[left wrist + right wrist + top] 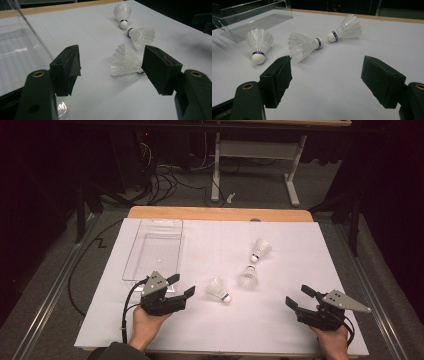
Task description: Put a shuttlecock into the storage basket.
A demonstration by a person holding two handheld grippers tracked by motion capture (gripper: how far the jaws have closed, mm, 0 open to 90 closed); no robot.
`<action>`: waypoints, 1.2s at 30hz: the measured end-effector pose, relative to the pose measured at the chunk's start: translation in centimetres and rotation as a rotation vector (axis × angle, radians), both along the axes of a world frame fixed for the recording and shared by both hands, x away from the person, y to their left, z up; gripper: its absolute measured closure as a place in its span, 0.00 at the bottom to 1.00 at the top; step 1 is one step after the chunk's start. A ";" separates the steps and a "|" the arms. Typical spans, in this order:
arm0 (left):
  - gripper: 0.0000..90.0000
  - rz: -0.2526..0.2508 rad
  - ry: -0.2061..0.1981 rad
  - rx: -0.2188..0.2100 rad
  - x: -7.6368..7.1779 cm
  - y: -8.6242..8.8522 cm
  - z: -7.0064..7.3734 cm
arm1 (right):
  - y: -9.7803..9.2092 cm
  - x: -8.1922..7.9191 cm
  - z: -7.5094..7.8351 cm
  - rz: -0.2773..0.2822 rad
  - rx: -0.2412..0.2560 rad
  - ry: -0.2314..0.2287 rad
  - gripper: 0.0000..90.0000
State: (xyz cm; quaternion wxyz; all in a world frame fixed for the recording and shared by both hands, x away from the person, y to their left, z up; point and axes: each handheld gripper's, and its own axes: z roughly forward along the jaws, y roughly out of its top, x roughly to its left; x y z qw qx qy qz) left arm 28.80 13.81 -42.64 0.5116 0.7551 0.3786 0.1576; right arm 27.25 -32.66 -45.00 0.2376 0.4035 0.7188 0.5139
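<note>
Shuttlecocks, three, are seen lying on the white table sheet. Nearest shuttlecock lies on its side just right of the left gripper, not touched; jaws are held wide apart. Middle shuttlecock and far shuttlecock lie close together beyond. Right gripper is held well apart from them, jaws spread, nothing between. Clear tray is noted at the left.
</note>
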 end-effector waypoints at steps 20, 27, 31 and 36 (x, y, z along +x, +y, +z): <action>0.36 -0.026 0.010 -0.001 1.0 -1.5 0.3 | 0.0 0.0 0.0 0.003 -0.001 -0.001 0.27; 0.36 -0.033 0.013 -0.003 1.3 -1.9 0.3 | 0.0 0.0 0.0 0.002 -0.001 0.000 0.27; 0.36 -0.035 0.014 -0.004 1.4 -2.2 0.3 | 0.0 0.0 0.0 0.001 0.002 0.002 0.27; 0.36 -0.037 0.013 -0.002 1.6 -2.4 0.5 | 0.0 0.0 0.0 0.001 0.002 0.002 0.27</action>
